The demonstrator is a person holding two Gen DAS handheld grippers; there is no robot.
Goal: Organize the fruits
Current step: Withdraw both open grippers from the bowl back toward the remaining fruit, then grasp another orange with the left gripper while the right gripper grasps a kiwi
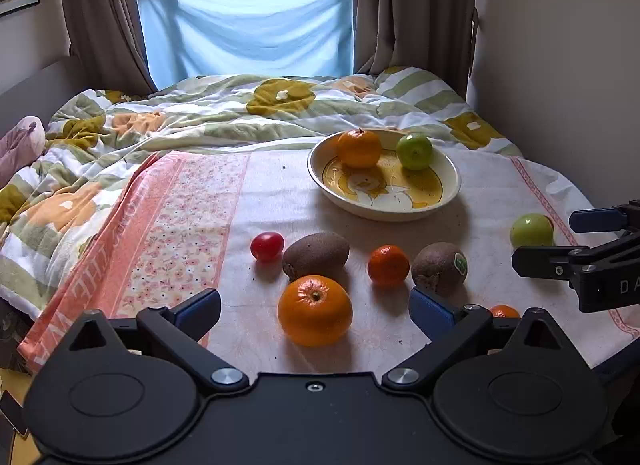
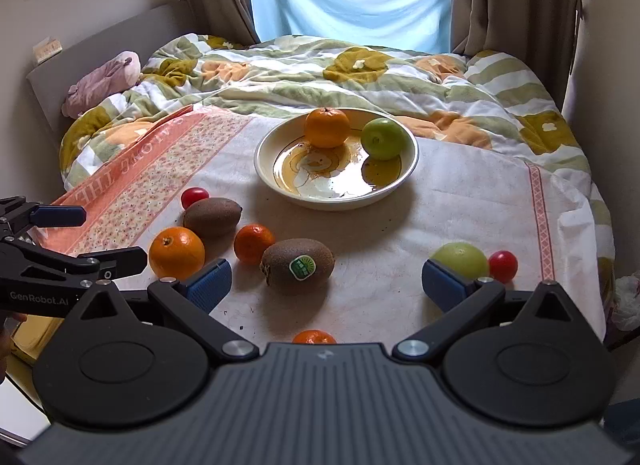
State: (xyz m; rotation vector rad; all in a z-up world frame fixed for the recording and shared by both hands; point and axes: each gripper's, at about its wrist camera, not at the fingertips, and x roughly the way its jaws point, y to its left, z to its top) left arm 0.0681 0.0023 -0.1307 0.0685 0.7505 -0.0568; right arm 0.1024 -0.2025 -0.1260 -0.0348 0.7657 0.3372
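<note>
My left gripper (image 1: pixel 315 307) and right gripper (image 2: pixel 326 279) were both spread wide, grasping nothing. The bowl (image 2: pixel 408 169) at the far side held an orange (image 2: pixel 327 127) and green apple (image 2: pixel 382 138); a half-hidden fruit (image 2: pixel 314 337) nearest me was probably a mandarin.

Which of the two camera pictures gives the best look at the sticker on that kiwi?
The right wrist view: the stickered kiwi lies central, its green label facing the camera. In the left wrist view the same kiwi is farther off, its sticker turned to the right edge.
</note>
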